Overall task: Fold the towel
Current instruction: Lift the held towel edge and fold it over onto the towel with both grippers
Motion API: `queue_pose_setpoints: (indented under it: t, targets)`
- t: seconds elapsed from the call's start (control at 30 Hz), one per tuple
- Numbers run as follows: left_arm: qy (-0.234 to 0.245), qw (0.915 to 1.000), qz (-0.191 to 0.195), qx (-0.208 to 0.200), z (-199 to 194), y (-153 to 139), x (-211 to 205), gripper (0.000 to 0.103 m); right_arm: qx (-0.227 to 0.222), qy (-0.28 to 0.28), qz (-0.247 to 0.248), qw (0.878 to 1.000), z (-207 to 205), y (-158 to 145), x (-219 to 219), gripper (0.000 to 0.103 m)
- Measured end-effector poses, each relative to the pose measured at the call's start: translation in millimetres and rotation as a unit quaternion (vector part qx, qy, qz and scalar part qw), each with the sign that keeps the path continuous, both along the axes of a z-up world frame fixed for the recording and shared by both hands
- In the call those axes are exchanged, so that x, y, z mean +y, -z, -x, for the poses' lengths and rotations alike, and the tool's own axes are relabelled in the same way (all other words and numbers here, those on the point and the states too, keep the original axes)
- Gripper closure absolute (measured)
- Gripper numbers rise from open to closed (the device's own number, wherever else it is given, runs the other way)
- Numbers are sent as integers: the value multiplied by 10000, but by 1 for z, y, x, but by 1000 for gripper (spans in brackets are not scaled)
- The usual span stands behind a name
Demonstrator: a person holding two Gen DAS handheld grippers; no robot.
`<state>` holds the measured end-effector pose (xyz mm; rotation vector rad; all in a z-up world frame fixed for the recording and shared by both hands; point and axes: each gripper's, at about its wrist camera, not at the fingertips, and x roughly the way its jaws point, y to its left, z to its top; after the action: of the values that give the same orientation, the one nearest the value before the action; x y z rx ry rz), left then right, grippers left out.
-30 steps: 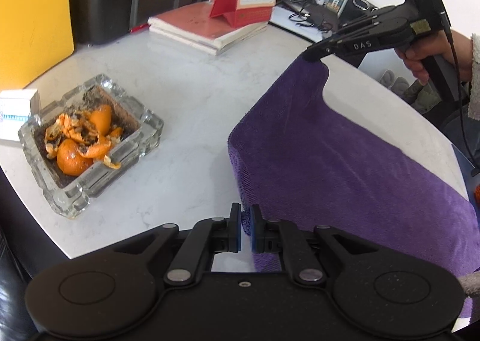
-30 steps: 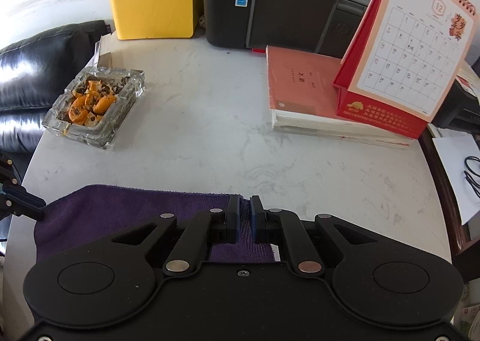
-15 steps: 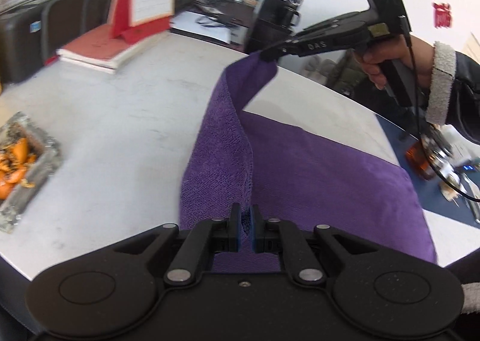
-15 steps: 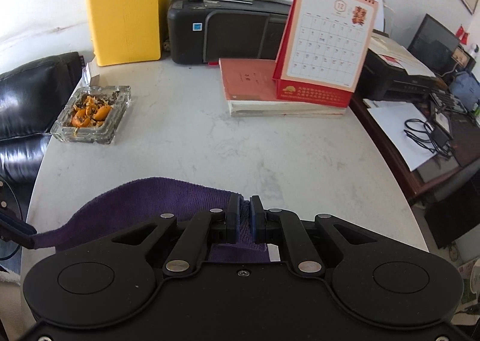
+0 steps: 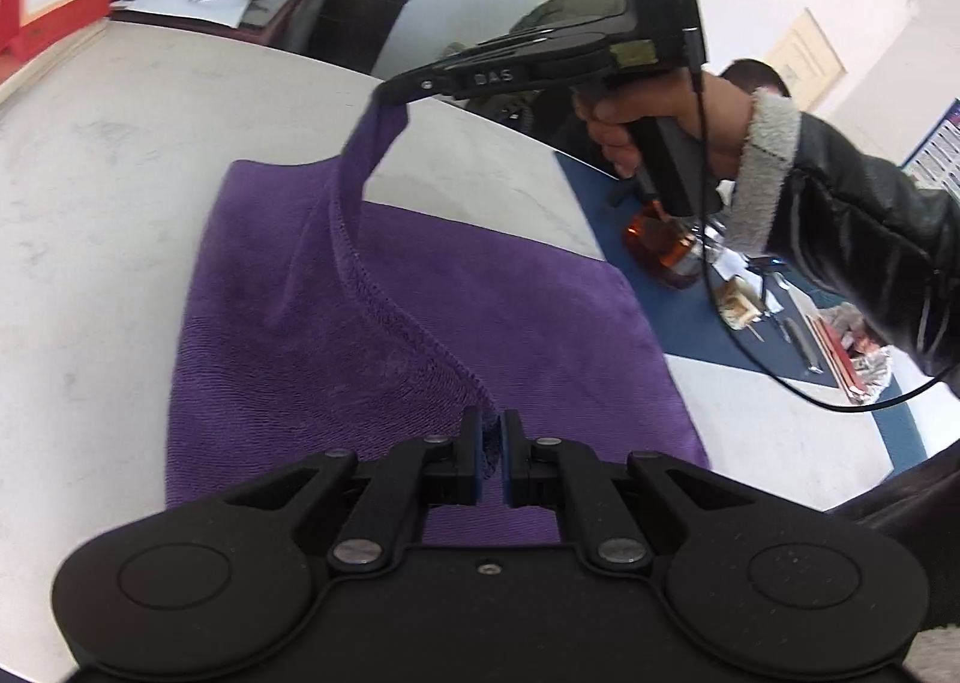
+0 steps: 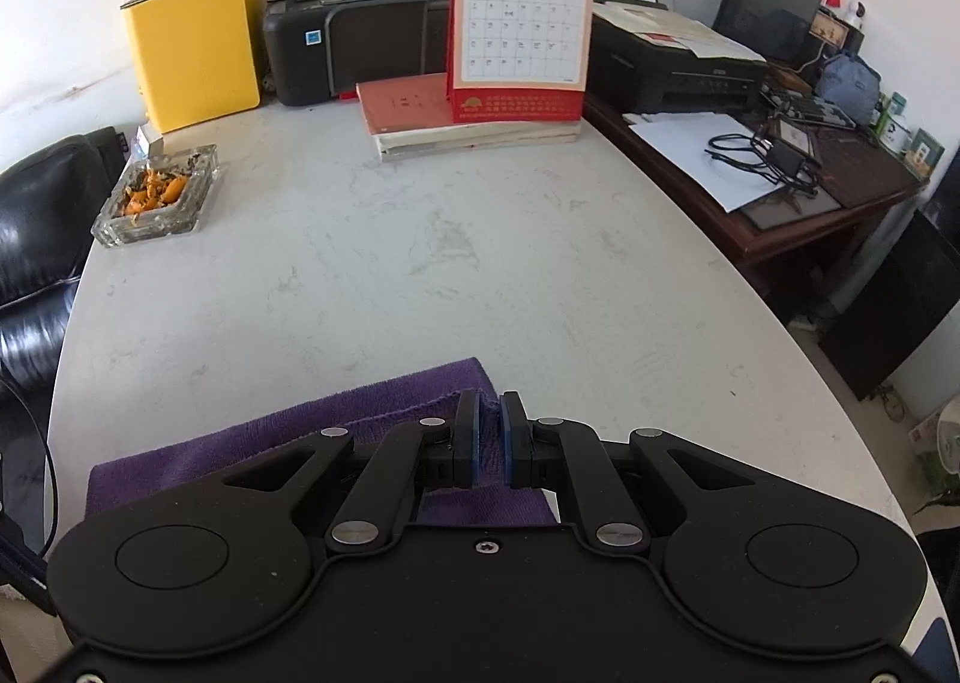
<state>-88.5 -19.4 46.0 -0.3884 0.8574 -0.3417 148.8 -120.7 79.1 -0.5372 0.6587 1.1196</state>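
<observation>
We share the pale table [image 6: 420, 263] with a glass ashtray [image 6: 157, 197] full of orange peel near its far left edge, a stack of books [image 6: 474, 128] at the back with a desk calendar [image 6: 522, 29] standing on it, and a yellow box [image 6: 192, 50] and a black printer [image 6: 360, 47] along the wall. None of these touches the purple towel [image 5: 420, 335], and the stretch of table between them and the towel is bare.

Only the left wrist view shows our right gripper [image 5: 393, 90] from outside: it is held in the air above the table, its tips pinched on one towel corner, so a strip of cloth rises from the flat part up to it. That view also shows an amber jar [image 5: 660, 251] beyond the table's right edge. The right wrist view gives us the desk clutter and, close in, the same corner caught between its pads.

Our left gripper [image 5: 491, 437] is clamped on the near corner of the lifted edge. The rest of the towel lies flat on the table, directly below and between both tools.
</observation>
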Motion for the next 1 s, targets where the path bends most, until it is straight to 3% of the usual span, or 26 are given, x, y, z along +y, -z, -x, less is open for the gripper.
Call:
queue_pose_setpoints:
  t: [0.13,0.33,0.47,1.0]
  targets:
    - [61,9998,-100,-129,-2,-1,-15,98,-74,31,-210,9997,0,3,-19,97]
    - [2,9977,-679,-8,-5,0,-42,98,-165,66,-513,9985,1,6,-46,97]
    - [66,9962,-867,6,-10,-3,-59,98,-110,88,-546,9984,-2,6,-66,97]
    - [930,9878,-1205,-327,-41,-28,-118,98,-238,381,-812,9957,-10,-10,-145,97]
